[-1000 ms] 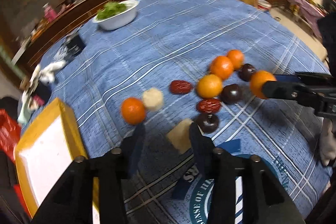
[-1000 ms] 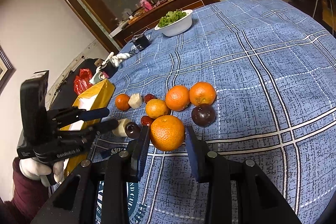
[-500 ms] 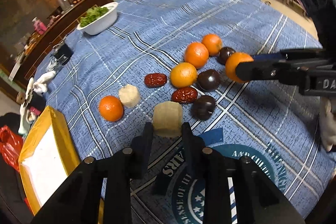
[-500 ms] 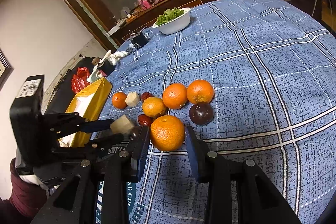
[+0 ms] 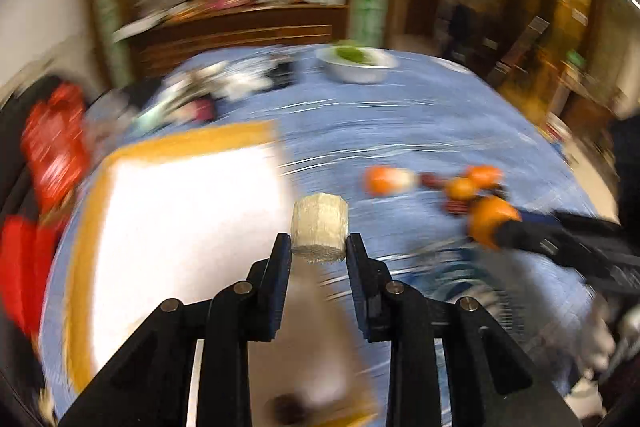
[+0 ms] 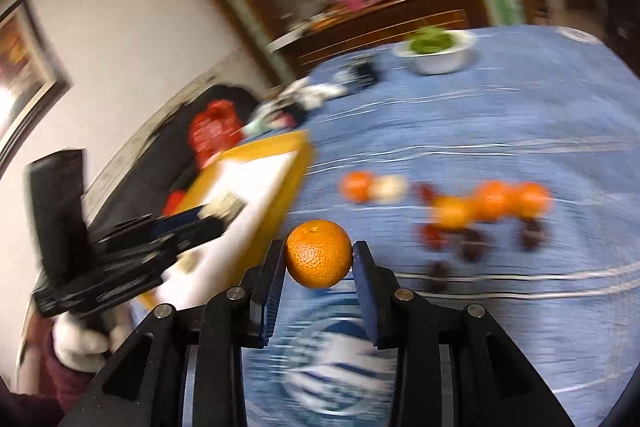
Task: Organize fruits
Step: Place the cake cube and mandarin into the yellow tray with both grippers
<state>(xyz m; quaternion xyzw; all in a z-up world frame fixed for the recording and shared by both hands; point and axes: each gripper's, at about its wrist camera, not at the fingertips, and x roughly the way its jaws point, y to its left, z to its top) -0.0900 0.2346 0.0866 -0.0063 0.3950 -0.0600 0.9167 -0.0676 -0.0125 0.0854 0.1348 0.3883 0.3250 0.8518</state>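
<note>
Lifted off the blue checked tablecloth (image 5: 400,131), both grippers now hold fruit: left gripper (image 5: 319,247) clamps an upright pale cylindrical chunk (image 5: 319,227), right gripper (image 6: 319,257) squeezes a round orange (image 6: 319,253).

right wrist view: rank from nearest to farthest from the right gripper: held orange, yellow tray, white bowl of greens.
1. Orange: clamped between the right gripper fingers, lifted off the cloth.
2. Yellow tray: to the left and just beyond the fingertips, with its white inside showing.
3. White bowl of greens: far side of the blue tablecloth, right of centre.
</note>
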